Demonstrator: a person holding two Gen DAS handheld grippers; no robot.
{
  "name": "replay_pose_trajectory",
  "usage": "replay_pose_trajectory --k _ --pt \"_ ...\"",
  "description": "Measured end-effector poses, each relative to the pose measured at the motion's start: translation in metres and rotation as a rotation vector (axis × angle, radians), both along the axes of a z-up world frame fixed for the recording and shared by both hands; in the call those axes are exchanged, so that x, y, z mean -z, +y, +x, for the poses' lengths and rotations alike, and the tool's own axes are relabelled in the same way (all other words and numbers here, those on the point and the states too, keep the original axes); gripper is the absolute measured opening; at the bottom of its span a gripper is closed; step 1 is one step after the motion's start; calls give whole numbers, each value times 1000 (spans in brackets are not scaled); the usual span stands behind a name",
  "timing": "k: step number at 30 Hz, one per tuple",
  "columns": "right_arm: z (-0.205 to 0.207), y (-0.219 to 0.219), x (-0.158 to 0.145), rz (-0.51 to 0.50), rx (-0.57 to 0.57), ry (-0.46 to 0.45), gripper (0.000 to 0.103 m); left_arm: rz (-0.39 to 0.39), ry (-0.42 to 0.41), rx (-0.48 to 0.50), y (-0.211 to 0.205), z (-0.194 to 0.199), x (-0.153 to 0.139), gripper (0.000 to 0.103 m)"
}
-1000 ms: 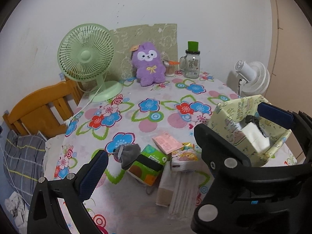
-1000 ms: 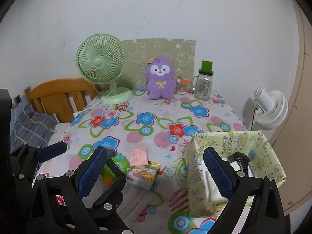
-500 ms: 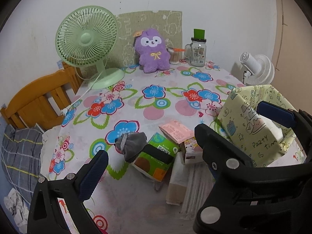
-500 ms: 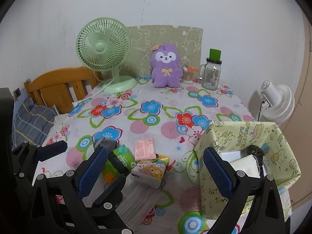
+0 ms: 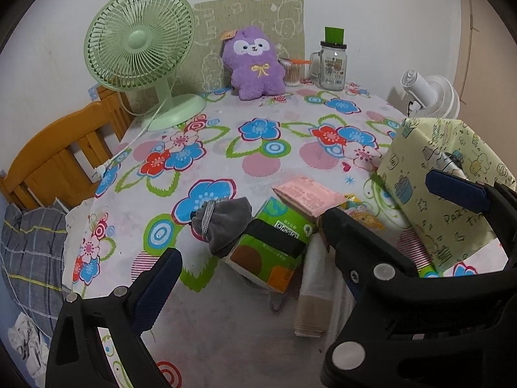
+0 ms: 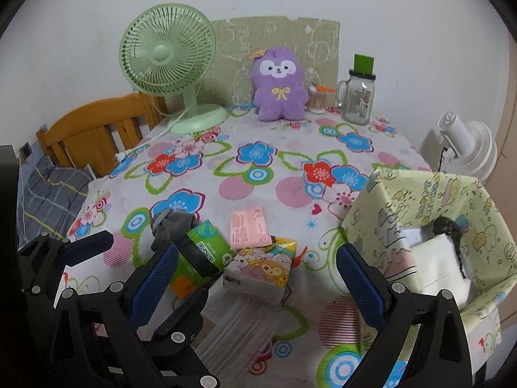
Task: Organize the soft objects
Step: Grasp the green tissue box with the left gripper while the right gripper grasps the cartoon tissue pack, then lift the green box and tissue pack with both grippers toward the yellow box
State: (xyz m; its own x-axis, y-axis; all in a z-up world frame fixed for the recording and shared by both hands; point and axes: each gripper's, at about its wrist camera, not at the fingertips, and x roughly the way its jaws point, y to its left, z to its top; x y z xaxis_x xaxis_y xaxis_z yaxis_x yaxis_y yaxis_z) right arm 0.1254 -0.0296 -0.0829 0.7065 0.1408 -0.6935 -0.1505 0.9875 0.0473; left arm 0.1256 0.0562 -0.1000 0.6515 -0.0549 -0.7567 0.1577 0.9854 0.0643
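Flowered tablecloth (image 6: 258, 190) is covering the whole table against a white wall. At the far edge we are seeing a green desk fan (image 6: 168, 74), a purple plush toy (image 6: 279, 87) sitting upright, and a glass jar with a green lid (image 6: 357, 97). A white fan (image 6: 465, 148) is standing off the table's right side, and a wooden chair (image 5: 61, 158) is sitting at the left.

We are holding both grippers low over the near edge. The left gripper (image 5: 255, 274) is standing wide open with nothing between its fingers; the right gripper (image 6: 255, 274) is likewise spread wide and empty.

Near us the soft items are lying bunched together: a grey pouch (image 5: 223, 223) touching a green tissue pack (image 5: 274, 249), a pink packet (image 6: 250, 231) resting partly on a cartoon-printed tissue pack (image 6: 261, 268), and a clear bag of what may be white folded items (image 6: 236, 323), hard to read through the plastic.

On the right a yellow-green patterned fabric bin (image 6: 484, 207) is standing open. Inside we are seeing a white folded item (image 6: 436, 258) and something dark (image 6: 444, 226) behind it.
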Motion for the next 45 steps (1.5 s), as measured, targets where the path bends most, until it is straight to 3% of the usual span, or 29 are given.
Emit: replay_pose_trajectory --k 12,18,24,28,38,45 --pt "19 6 22 -5 18 70 99 -23 67 -21 10 19 22 92" --pt "28 1 36 24 25 140 87 -2 89 -13 5 27 32 91" --pt "34 -2 49 27 28 192 62 13 107 -15 3 32 41 91" --pt "34 -2 50 20 20 185 58 25 102 -15 0 32 43 91" --pt "33 -3 51 19 15 188 57 -1 106 12 -6 29 44 63" --pt "31 -4 50 19 14 184 57 10 85 16 -11 24 41 55"
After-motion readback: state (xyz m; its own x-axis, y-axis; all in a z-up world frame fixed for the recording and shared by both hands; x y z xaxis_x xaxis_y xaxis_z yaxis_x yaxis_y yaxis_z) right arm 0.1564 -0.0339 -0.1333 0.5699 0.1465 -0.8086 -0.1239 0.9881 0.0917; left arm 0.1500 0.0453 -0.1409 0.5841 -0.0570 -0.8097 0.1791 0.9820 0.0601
